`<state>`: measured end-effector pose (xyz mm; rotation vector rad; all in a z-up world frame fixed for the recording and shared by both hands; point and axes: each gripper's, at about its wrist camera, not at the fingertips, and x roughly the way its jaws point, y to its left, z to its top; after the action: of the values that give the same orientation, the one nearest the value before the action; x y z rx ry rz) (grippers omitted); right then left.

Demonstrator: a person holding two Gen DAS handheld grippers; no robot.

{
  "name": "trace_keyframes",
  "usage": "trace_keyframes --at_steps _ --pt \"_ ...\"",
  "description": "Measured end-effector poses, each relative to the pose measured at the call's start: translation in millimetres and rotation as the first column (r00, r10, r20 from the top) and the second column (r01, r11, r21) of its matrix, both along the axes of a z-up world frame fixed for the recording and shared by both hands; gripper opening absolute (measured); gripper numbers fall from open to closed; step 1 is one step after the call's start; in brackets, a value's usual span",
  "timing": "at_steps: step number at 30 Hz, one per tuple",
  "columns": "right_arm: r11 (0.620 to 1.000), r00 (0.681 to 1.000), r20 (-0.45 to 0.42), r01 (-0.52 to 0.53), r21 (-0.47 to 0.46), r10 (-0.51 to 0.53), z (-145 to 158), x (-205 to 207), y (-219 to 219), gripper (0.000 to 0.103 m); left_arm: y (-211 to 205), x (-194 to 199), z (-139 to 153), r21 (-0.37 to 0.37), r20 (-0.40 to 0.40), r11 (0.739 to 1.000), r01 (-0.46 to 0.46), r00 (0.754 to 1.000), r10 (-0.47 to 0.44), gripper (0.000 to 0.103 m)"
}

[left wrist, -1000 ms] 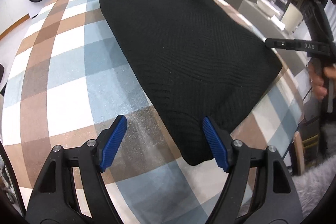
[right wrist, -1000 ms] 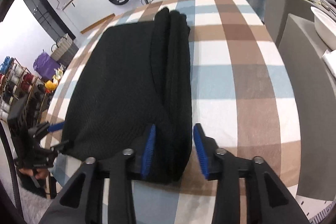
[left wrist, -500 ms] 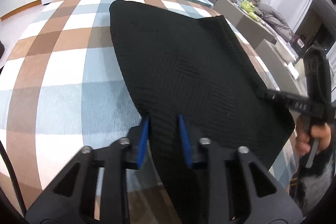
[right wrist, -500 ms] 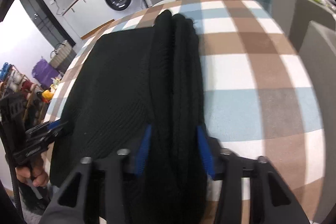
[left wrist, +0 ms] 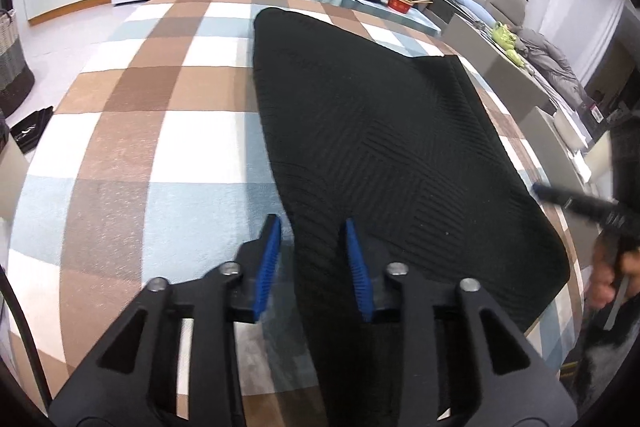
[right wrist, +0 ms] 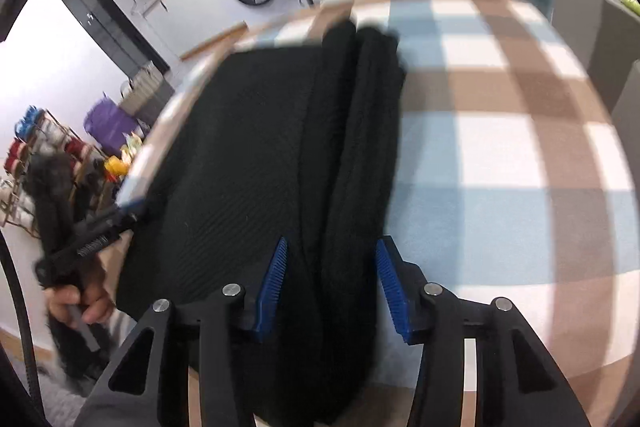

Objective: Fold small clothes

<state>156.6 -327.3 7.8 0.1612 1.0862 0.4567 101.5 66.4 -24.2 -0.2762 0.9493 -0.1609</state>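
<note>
**Letting go of the black knit at both ends**

Checked table [left wrist: 120, 131] in brown, blue and white, filling most of both views. Spread flat across it, a black knit [left wrist: 380, 131], with one long side doubled over into a thick band on the right-hand side.

At the near left edge, the left gripper [left wrist: 312, 263]. Stood wide beside the knit's corner a second ago, pinched narrow onto the edge half a second ago, and now opens again. Has the edge of the knit between the blue pads, but the outer pad [left wrist: 268, 263] stands clear over bare tablecloth, so grips nothing.

At the doubled band, the right gripper [right wrist: 332, 287]. Tightened on the band half a second ago and now opens too. Straddles the band with both pads, though some blur makes any last contact hard to tell. Looks released.

Meanwhile no visible shift in the knit itself: same flat spread, same single fold along one side.

Reads as the end of a short pinch to straighten or settle the edges, not a fold. Probably still early in the task, with only one side turned in. Most likely calls for a fresh grasp on the near edge or corners before folding further. Slight risk of the thick band springing open once freed.
</note>
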Motion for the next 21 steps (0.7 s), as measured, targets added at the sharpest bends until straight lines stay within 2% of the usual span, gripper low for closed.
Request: trace_keyframes --at_steps 3,5,9,13,16,18,21 --pt "1.0 0.996 0.088 0.022 0.009 -0.023 17.3 11.2 -4.8 0.047 5.0 -0.8 2.9 -0.023 0.01 1.0 -0.004 1.0 0.004 0.045" --pt "0.999 0.994 0.102 0.022 0.03 -0.025 17.0 28.4 3.1 0.047 5.9 -0.2 6.2 -0.012 0.021 1.0 -0.008 1.0 0.008 0.057" --pt "0.997 0.996 0.095 -0.01 0.073 0.003 4.7 60.5 25.7 0.046 7.8 -1.7 12.5 0.014 0.045 1.0 -0.022 0.999 0.022 0.073" --pt "1.0 0.998 0.057 0.022 0.006 -0.022 -16.2 86.7 39.8 0.046 12.7 -2.2 16.1 0.016 0.05 0.999 -0.041 0.998 0.04 0.073" --pt "1.0 0.998 0.069 -0.012 -0.013 0.013 -21.5 92.6 48.2 0.029 16.4 -2.3 16.8 0.017 0.047 0.998 -0.057 0.997 0.056 0.074" --pt "0.998 0.994 0.091 -0.056 -0.032 0.058 -17.4 91.2 54.3 0.007 18.5 -2.8 16.3 0.013 0.044 0.998 -0.065 0.997 0.064 0.074" --pt "0.998 0.983 0.174 -0.056 -0.023 0.059 5.4 79.2 51.2 0.006 19.9 -4.0 17.1 0.013 0.045 0.997 -0.071 0.997 0.07 0.074"
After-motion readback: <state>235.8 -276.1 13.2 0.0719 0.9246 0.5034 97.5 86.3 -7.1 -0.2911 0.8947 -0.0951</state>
